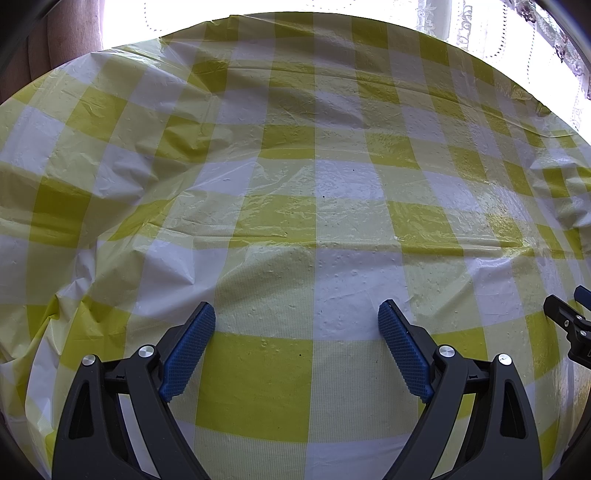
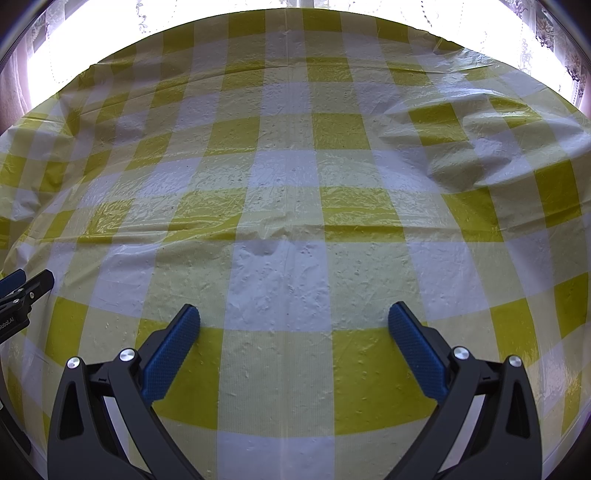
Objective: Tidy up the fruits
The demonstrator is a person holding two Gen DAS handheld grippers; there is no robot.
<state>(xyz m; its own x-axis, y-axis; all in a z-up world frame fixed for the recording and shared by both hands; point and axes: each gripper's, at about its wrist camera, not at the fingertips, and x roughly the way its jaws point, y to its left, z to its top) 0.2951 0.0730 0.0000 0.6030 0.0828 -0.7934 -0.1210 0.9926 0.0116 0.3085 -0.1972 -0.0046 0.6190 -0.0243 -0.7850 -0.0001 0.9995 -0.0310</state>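
Fruit appears in neither wrist view, so its place cannot be told. Left gripper [image 1: 297, 314] points down over a crinkled yellow-and-white checked plastic tablecloth [image 1: 295, 184], its 2 blue-padded jaws spread wide, nothing between them. Right gripper [image 2: 294, 315] likewise gapes, holding nothing. Lace curtain [image 1: 480, 33] beyond the far edge.

Yellow-and-white check all over.
Covering the table, a glossy plastic tablecloth [image 1: 288, 206] chequered in bright yellow, pale yellow and white squares; showing black frames and blue dotted-texture pads [image 1: 190, 350] on the left gripper [image 1: 297, 314], likewise on the right gripper [image 2: 294, 315]; glowing white behind the far edge, patterned lace curtains [image 1: 554, 40].
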